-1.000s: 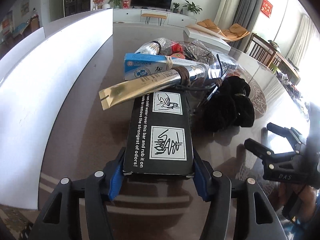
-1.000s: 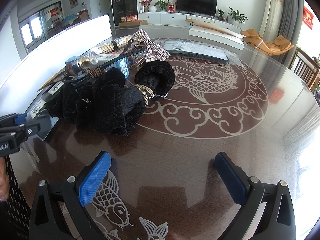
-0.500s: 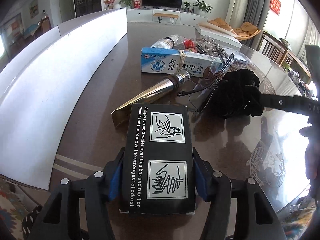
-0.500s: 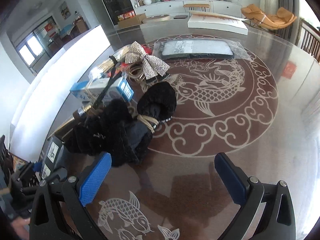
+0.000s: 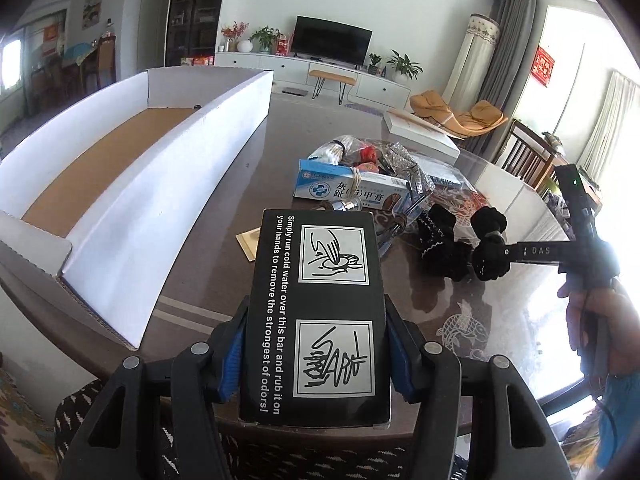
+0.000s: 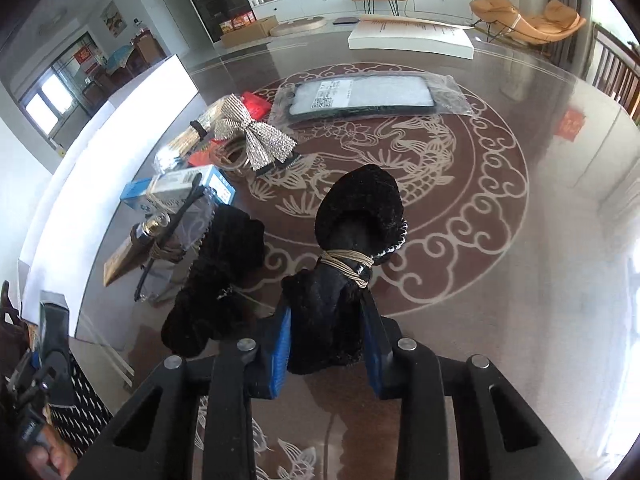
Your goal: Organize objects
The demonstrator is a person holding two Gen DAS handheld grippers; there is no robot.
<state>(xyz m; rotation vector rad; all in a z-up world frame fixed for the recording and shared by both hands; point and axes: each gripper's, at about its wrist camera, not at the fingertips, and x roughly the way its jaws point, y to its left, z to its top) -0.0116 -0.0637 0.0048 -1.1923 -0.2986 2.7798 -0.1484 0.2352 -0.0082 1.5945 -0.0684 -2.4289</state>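
The black rectangular carton hides most of the gold tube behind it in the left wrist view, leaving only the tube's flat end and silver cap showing; the carton's near end is cut off by the left gripper. On its top, white letters read "Simply run cold water over this bar and rub it on your hands to remove the strongest of odors!" beside two line drawings of hands. The left gripper's jaws are clamped on the carton's long sides, holding it in the air over the near edge of the dark glossy tabletop. The long white cardboard tray with a brown floor lies along the tabletop's left edge. The blue-and-white box carries Chinese characters and a cross emblem, too small to read. The right gripper, marked "DAS" on its side, has its jaws clamped on one fuzzy black fabric bundle bound with tan cord; the second black bundle sits just left of it. Whether the gripped bundle touches the tabletop I cannot tell. Farther back lie a silver glitter bow and a bagged dark flat pack with an unreadable label.
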